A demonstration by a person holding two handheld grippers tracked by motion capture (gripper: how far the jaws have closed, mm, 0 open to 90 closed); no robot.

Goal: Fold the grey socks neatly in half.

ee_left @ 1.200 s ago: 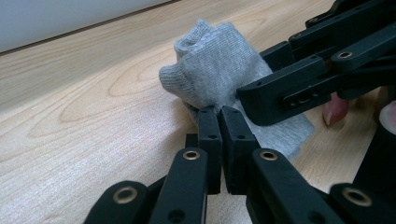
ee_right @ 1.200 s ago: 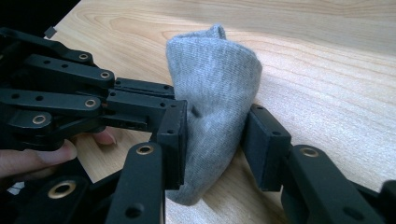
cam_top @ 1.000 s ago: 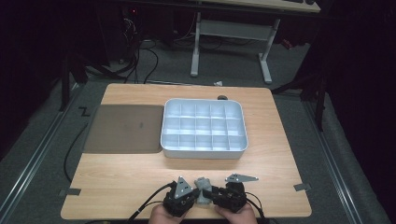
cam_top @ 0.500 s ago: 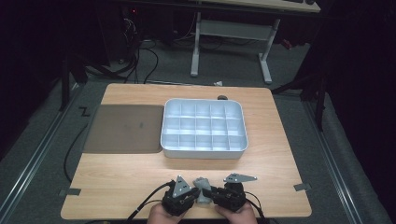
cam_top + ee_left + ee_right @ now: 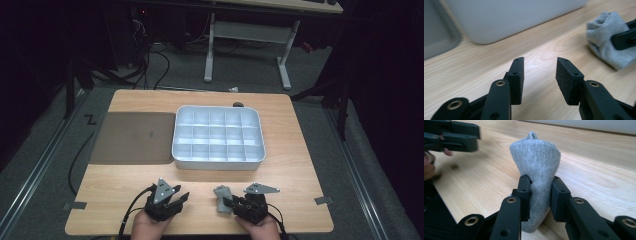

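A small grey sock (image 5: 220, 199) stands bunched on the wooden table near its front edge. My right gripper (image 5: 540, 192) is shut on the sock (image 5: 536, 157), its pads pinching the lower part after just closing in on it. In the high view the right gripper (image 5: 231, 202) points left. My left gripper (image 5: 181, 198) is a short way to the sock's left, apart from it. Its jaws have just been opening and the left gripper (image 5: 539, 67) is open with nothing between the pads. The sock (image 5: 610, 35) lies off to its right.
A white tray (image 5: 218, 161) with several empty compartments sits mid-table beyond both grippers; its wall (image 5: 511, 17) rises close ahead of the left one. A dark mat (image 5: 132, 137) lies to the tray's left. The table's front edge is just behind the hands.
My left gripper has drawn away to the left from the right gripper and the sock, and its jaws have spread apart. The right gripper stays in place with the sock.
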